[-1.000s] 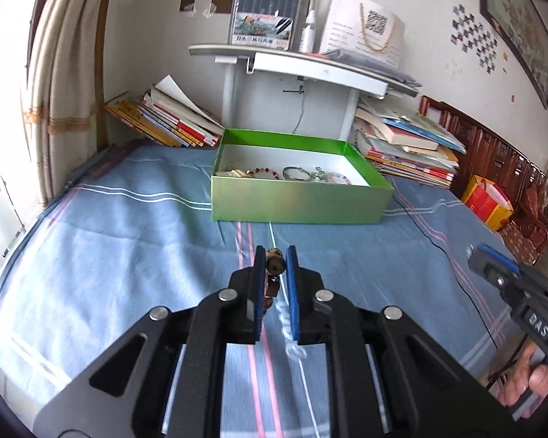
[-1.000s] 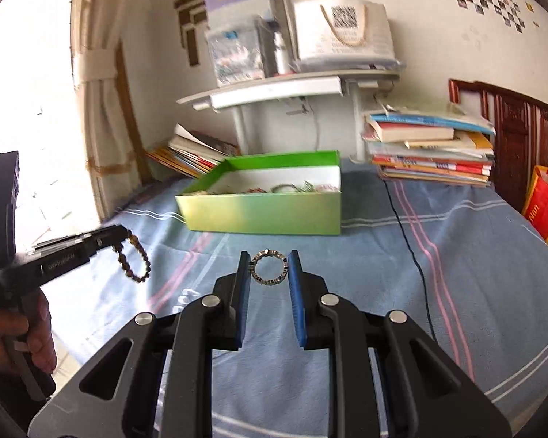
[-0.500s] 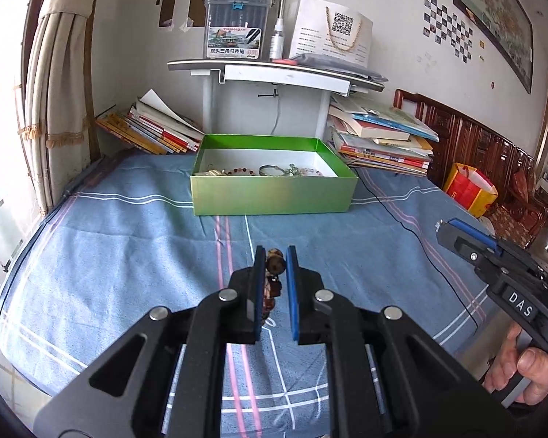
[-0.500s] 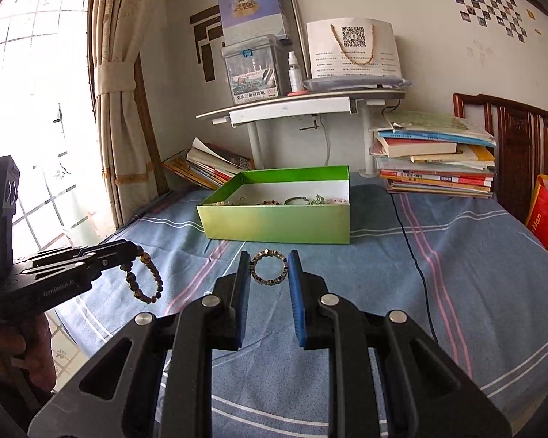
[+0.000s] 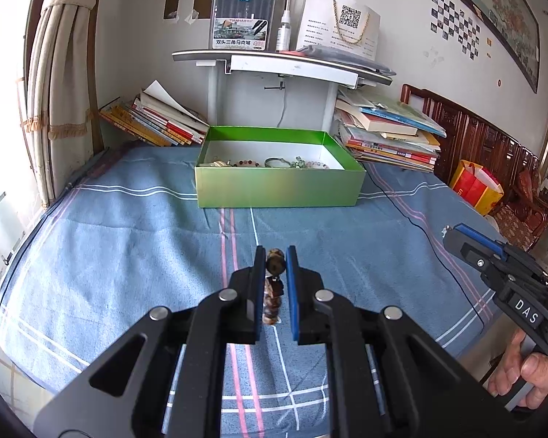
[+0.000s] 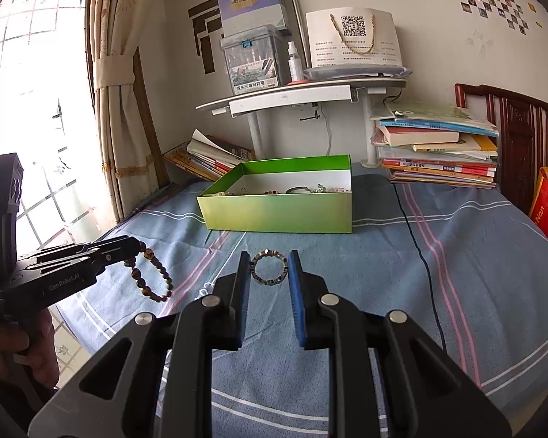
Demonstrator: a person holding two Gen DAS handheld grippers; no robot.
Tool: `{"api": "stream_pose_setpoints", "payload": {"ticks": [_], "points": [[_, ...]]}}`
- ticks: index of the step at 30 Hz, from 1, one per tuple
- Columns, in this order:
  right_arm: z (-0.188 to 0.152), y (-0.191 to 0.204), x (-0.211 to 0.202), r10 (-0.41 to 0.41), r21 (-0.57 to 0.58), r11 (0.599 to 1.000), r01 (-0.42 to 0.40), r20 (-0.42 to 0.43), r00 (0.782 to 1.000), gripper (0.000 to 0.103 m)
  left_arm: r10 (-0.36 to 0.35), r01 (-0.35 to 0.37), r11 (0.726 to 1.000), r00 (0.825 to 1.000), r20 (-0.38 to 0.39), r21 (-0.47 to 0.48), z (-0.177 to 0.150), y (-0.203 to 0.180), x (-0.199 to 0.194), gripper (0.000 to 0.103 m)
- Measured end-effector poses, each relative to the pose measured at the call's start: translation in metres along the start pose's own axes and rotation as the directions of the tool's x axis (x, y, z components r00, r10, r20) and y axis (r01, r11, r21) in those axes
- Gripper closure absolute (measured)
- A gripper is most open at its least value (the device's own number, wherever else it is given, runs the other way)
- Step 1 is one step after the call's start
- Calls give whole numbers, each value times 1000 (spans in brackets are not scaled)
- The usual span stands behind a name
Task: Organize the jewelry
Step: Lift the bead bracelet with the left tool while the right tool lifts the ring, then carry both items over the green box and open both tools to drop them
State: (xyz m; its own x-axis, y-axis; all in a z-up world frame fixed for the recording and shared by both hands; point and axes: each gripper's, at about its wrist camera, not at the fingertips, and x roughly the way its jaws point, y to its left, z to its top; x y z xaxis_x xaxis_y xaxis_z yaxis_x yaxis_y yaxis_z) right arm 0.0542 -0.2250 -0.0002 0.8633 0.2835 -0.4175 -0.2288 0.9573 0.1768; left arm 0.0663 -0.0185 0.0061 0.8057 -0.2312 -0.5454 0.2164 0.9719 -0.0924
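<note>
A brown bead bracelet point(image 5: 274, 284) was clamped in the left hand-held gripper point(image 5: 275, 262) and a small ring bracelet point(image 6: 269, 267) in the right hand-held gripper point(image 6: 269, 268), seemingly for carrying to the green box point(image 5: 279, 188).

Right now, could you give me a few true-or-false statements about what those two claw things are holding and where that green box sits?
1. The left gripper pinches a brown bead bracelet. True.
2. The right gripper is empty. False: it is shut on a small beaded ring bracelet.
3. The green box is closed with a lid. False: it is open, with jewelry inside.
4. The box rests on a blue striped cloth. True.
5. Both bracelets lie in the box. False: both are held in front of it.
</note>
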Motion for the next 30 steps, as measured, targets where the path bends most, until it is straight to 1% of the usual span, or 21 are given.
{"api": "stream_pose_setpoints", "payload": {"ticks": [11,13,16,19,22,23,24,27,30], "points": [[2,-1,3,1,-1,1000,-1,-4,1000,82,-6,6,1000,1000,-7,-3,2,1,5,92],[5,-2,4,2,-5,1000,-2,-1,1000,82,-14,14,1000,1000,-8,-1,6,2,6,92],[17,-4,8,10,-11,1000,-10,7,1000,82,-28,28,1000,1000,-5,6,21,3,11,92],[37,-7,19,16,-29,999,-15,14,1000,82,-47,47,999,999,11,24,45,3,16,92],[64,-12,39,32,-42,999,-31,10,999,82,-52,51,997,998,24,50,78,2,29,92],[73,-13,46,34,-46,998,-33,12,999,82,-58,57,997,998,22,60,94,2,38,92],[83,-16,55,31,-47,998,-30,15,999,82,-64,63,996,998,19,61,103,2,44,92],[111,-27,88,55,-23,998,-55,-8,998,82,-83,83,994,997,-6,70,139,2,77,92],[128,-36,132,41,-22,999,-43,-56,998,82,-67,70,995,997,-49,73,164,0,120,92]]}}
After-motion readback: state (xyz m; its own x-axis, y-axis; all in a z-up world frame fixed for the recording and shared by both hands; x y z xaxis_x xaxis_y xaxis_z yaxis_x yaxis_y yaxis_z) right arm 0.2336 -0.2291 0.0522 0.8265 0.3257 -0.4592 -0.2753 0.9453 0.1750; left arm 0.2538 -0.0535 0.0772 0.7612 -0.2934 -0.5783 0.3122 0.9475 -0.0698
